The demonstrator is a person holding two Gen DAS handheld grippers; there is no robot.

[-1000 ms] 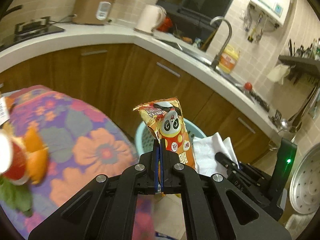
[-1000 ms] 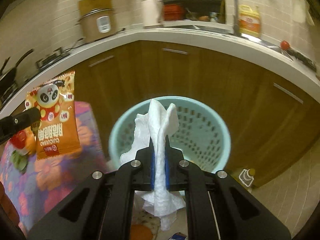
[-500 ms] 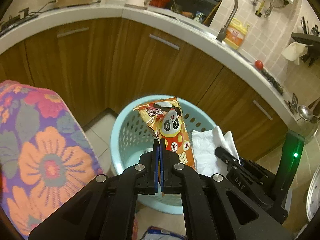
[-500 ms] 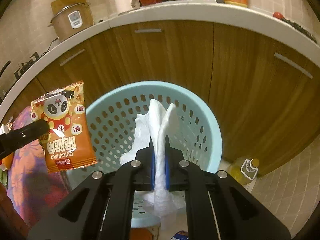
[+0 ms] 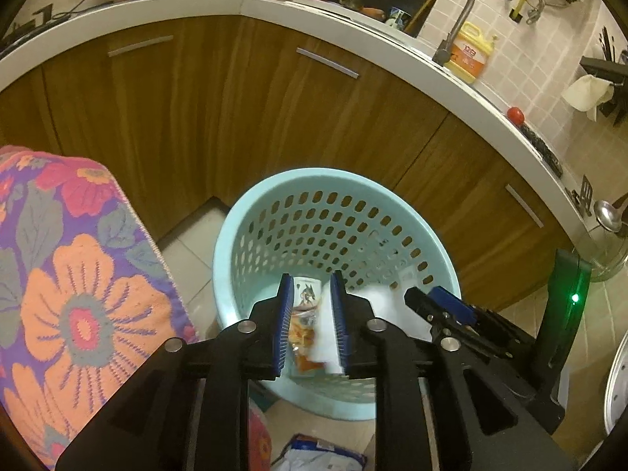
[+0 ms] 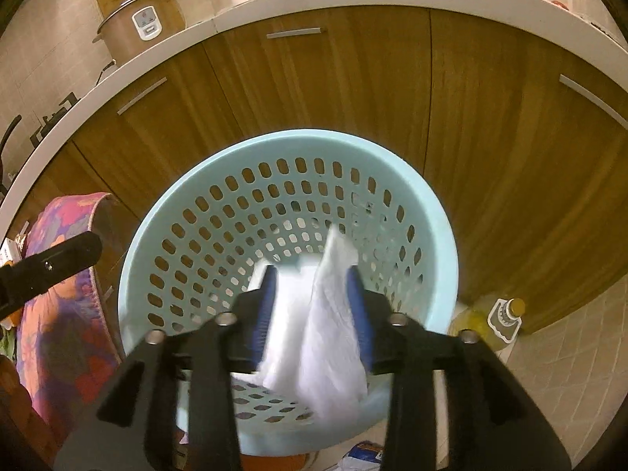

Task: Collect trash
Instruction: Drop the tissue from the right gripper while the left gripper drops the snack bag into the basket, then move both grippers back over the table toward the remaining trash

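Note:
A light blue perforated basket (image 5: 333,174) stands on the floor in front of the wooden cabinets. My left gripper (image 5: 311,278) hangs over its mouth, and its jaws are opening. The orange snack packet (image 5: 304,325) is free of the pads and drops inside the basket. Over the same basket (image 6: 294,137) my right gripper (image 6: 311,272) is opening too. A blurred white tissue (image 6: 333,314) slips down loose between its pads. From the left wrist view the right gripper (image 5: 426,296) is at the right, with the tissue (image 5: 376,302) below it.
A floral cloth (image 5: 78,274) covers a table edge left of the basket. Wooden cabinets (image 6: 314,90) under a white counter curve behind it. A yellow bottle (image 6: 506,314) stands on the floor to the right. A wrapper (image 5: 322,455) lies on the tiles in front.
Both grippers came down over the basket. Their jaws then parted, so the snack packet and the tissue left the pads and are falling into the basket.

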